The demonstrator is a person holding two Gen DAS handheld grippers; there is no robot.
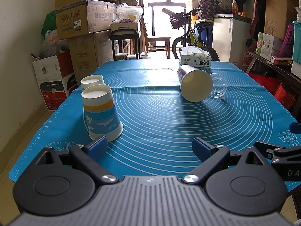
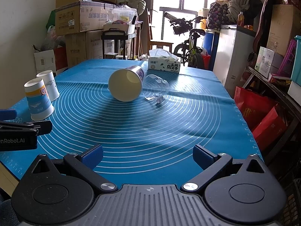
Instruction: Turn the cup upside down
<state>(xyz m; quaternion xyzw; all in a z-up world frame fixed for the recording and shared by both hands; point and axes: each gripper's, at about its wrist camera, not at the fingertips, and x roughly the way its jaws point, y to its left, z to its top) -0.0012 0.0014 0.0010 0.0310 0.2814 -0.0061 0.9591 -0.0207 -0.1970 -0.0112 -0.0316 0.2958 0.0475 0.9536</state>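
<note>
A paper cup with a cream inside (image 1: 195, 85) (image 2: 126, 85) lies on its side mid-table, mouth toward me. A clear glass cup (image 1: 218, 87) (image 2: 156, 89) lies on its side right beside it. Two paper cups stand upside down at the left: a blue and orange one (image 1: 101, 113) (image 2: 38, 101) and a white one (image 1: 92, 82) (image 2: 49, 84) behind it. My left gripper (image 1: 150, 146) is open and empty, its left fingertip just in front of the blue cup. My right gripper (image 2: 148, 154) is open and empty, near the table's front edge.
A blue mat with white rings (image 1: 160, 116) (image 2: 131, 124) covers the table. A tissue box (image 1: 195, 59) (image 2: 164, 64) stands at the far edge. Cardboard boxes (image 1: 82, 18) are stacked at the left, with a bicycle (image 1: 190, 35) and a white freezer (image 1: 229, 37) behind. Each gripper shows in the other's view (image 1: 278, 150) (image 2: 20, 131).
</note>
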